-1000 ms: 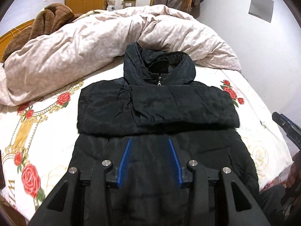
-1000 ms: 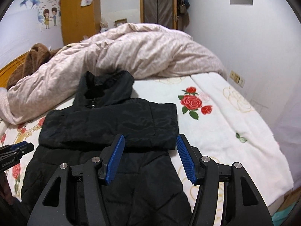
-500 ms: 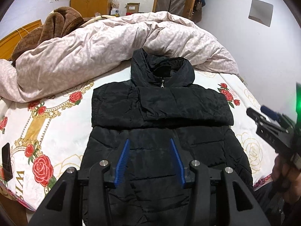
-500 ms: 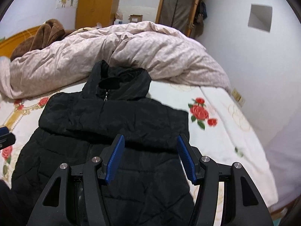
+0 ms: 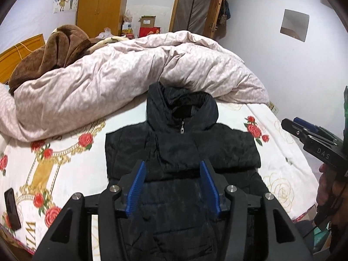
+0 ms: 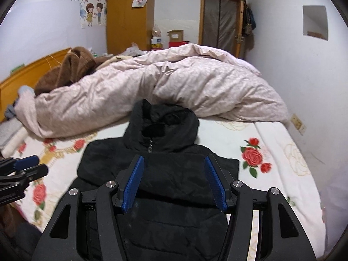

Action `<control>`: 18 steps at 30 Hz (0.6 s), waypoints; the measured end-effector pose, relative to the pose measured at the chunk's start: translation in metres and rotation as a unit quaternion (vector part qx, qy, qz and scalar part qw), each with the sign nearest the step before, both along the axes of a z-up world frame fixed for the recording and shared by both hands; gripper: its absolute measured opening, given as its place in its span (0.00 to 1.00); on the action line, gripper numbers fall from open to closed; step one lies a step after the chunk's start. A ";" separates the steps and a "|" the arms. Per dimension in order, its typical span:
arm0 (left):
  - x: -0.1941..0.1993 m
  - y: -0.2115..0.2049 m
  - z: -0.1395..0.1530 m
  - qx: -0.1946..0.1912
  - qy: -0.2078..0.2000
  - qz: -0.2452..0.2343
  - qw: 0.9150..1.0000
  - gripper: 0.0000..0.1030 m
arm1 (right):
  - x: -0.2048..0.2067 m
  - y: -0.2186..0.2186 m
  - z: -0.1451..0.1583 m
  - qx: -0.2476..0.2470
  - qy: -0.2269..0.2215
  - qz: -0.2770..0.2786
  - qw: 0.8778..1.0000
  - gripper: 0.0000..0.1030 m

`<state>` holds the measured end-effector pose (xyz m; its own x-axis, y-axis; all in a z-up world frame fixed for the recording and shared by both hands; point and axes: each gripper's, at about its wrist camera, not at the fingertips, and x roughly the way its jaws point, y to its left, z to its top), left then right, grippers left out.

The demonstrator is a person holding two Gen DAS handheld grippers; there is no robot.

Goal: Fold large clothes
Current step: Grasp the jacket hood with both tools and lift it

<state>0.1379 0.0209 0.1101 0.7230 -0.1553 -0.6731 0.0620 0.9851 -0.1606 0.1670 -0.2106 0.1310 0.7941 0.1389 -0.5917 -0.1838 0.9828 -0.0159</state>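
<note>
A black hooded puffer jacket [image 5: 180, 150] lies front-up on the bed, zipped, with both sleeves folded across the chest; it also shows in the right wrist view [image 6: 165, 174]. My left gripper [image 5: 173, 187] is open and empty, held above the jacket's lower body. My right gripper [image 6: 174, 182] is open and empty, above the jacket's middle. The right gripper shows at the right edge of the left wrist view [image 5: 313, 139], and the left gripper at the left edge of the right wrist view [image 6: 19, 169].
A rumpled pink duvet [image 5: 121, 87] lies just behind the hood. A brown blanket [image 5: 50, 54] sits on it at the back left. A black phone [image 5: 12, 208] lies on the rose-print sheet [image 5: 282, 158] at the left edge. The wall runs along the right.
Both grippers have pulled back and risen from the jacket, so more of the bed and room shows. Both stayed open. The jacket has not moved.
</note>
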 end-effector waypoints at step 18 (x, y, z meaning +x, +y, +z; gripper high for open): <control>0.194 0.012 -0.063 0.012 0.059 -0.006 0.998 0.56 | 0.177 -0.038 -0.072 0.042 0.105 -0.005 0.994 0.57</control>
<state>0.3319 0.0325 0.0469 0.6369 -0.1465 -0.7569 0.0555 0.9879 -0.1446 0.3441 -0.2485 0.0591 0.6559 0.1873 -0.7313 -0.1639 0.9810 0.1042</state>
